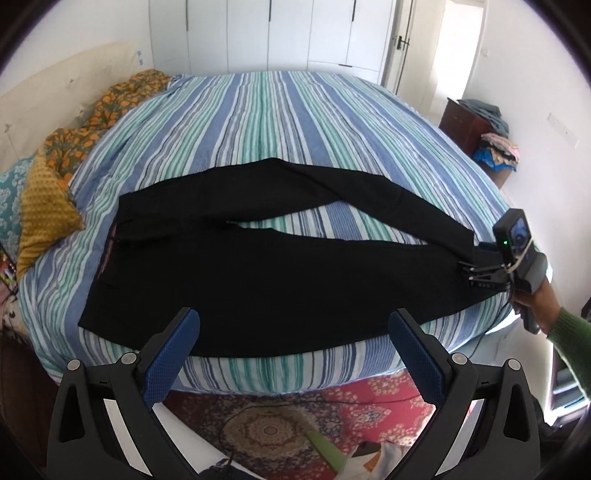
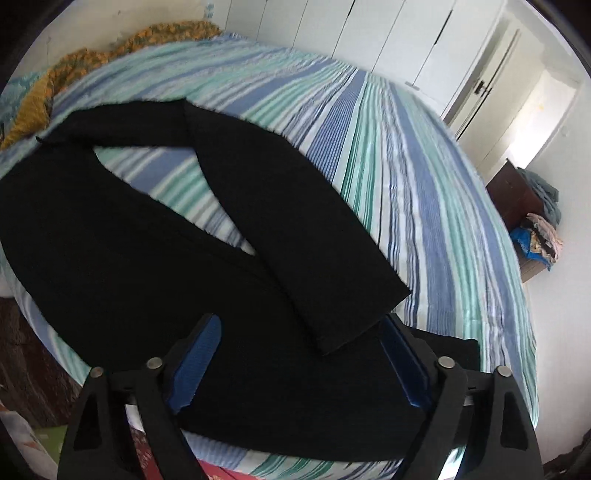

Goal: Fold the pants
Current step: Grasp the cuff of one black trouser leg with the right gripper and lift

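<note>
Black pants (image 1: 240, 273) lie flat on the striped bed (image 1: 280, 122), waistband to the left, legs running right. The far leg crosses over the near leg at the cuffs. My left gripper (image 1: 293, 332) is open and empty, hovering at the bed's near edge over the near leg. My right gripper (image 1: 467, 275) is at the leg cuffs on the right side of the bed. In the right wrist view the right gripper (image 2: 299, 354) is open, its blue-padded fingers either side of the pants (image 2: 129, 251) at the leg ends, the far cuff (image 2: 354, 317) between them.
An orange patterned blanket (image 1: 107, 107) and a mustard pillow (image 1: 44, 218) lie at the bed's left end. A dark cabinet with piled clothes (image 1: 484, 133) stands at the right wall. A red patterned rug (image 1: 295, 413) with cables lies below the bed edge. White wardrobes (image 1: 288, 33) behind.
</note>
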Motion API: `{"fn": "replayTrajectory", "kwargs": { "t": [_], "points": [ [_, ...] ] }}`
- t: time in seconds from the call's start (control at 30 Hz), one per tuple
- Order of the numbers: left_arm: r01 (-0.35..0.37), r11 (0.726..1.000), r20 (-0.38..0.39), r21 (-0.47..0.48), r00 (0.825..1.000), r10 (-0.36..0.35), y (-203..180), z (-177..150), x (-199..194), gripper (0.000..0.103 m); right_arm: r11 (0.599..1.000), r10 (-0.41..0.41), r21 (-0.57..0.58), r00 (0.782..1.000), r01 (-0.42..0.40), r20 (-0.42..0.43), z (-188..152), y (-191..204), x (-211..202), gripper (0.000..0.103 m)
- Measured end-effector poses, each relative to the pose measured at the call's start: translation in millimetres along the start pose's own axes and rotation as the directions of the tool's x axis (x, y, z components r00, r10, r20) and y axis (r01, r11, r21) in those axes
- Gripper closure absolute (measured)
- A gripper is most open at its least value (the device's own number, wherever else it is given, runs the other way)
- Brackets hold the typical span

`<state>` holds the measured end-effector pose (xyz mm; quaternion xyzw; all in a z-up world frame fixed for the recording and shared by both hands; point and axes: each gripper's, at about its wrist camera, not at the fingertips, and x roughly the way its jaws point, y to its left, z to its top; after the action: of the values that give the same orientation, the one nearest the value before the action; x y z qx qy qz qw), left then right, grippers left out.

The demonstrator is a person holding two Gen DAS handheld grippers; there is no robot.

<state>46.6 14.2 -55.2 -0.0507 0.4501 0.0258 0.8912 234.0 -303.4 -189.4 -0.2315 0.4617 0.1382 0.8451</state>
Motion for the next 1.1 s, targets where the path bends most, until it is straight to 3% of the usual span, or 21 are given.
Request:
{"fn": "replayTrajectory", "kwargs": {
  "t": [0.1, 0.27, 0.33, 0.43, 0.47, 0.67, 0.77, 0.87, 0.93, 1.03, 1.1],
  "points": [
    [-0.004, 1.0, -0.034, -0.011, 0.999, 0.004, 1, -2, 9, 0.001, 0.998, -0.019, -0.058, 0.998, 0.015, -0.06, -5, -3, 48, 0.028],
    [0.007, 1.0, -0.133, 0.004, 0.991, -0.006, -8, 7, 32, 0.001, 0.999, -0.003, 0.037, 1.0, 0.003, -0.007, 3, -18, 59, 0.032],
    [0.025, 0.999, -0.168, 0.032, 0.986, -0.019, -20, 14, 40, 0.001, 0.999, 0.006, 0.043, 1.0, -0.006, -0.003, 5, -20, 60, 0.041],
    [0.056, 0.994, -0.208, 0.096, 0.977, -0.035, -43, 22, 49, 0.001, 0.996, 0.055, 0.071, 0.999, -0.054, -0.001, 6, -20, 58, 0.08],
    [0.053, 0.992, -0.209, 0.118, 0.977, -0.027, -52, 24, 50, 0.001, 0.996, 0.054, 0.074, 0.999, -0.054, 0.002, 7, -19, 55, 0.086],
    [0.081, 0.978, -0.215, 0.194, 0.976, -0.038, -91, 23, 54, 0.001, 0.985, 0.102, 0.134, 0.993, -0.109, 0.055, 23, -30, 26, 0.089],
    [0.058, 0.965, -0.192, 0.257, 0.981, -0.008, -102, 25, 54, 0.001, 0.975, 0.17, 0.133, 0.984, -0.176, 0.059, 35, -41, 15, 0.092],
    [0.035, 0.964, -0.139, 0.264, 0.99, 0.002, -102, 31, 49, 0.001, 0.955, 0.231, 0.177, 0.971, -0.238, 0.058, 67, -81, 9, 0.093],
    [0.046, 0.97, -0.119, 0.237, 0.993, -0.018, -96, 34, 46, 0.001, 0.945, 0.218, 0.232, 0.972, -0.232, 0.085, 108, -128, 5, 0.093],
    [0.056, 0.981, -0.115, 0.188, 0.993, -0.035, -86, 39, 49, 0.001, 0.914, 0.069, 0.389, 0.989, -0.115, 0.131, 179, -224, 10, 0.093],
    [0.046, 0.986, -0.114, 0.161, 0.993, -0.028, -78, 40, 50, 0.001, 0.838, -0.071, 0.546, 0.994, 0.015, 0.083, 206, -289, 26, 0.091]
  ]
}}
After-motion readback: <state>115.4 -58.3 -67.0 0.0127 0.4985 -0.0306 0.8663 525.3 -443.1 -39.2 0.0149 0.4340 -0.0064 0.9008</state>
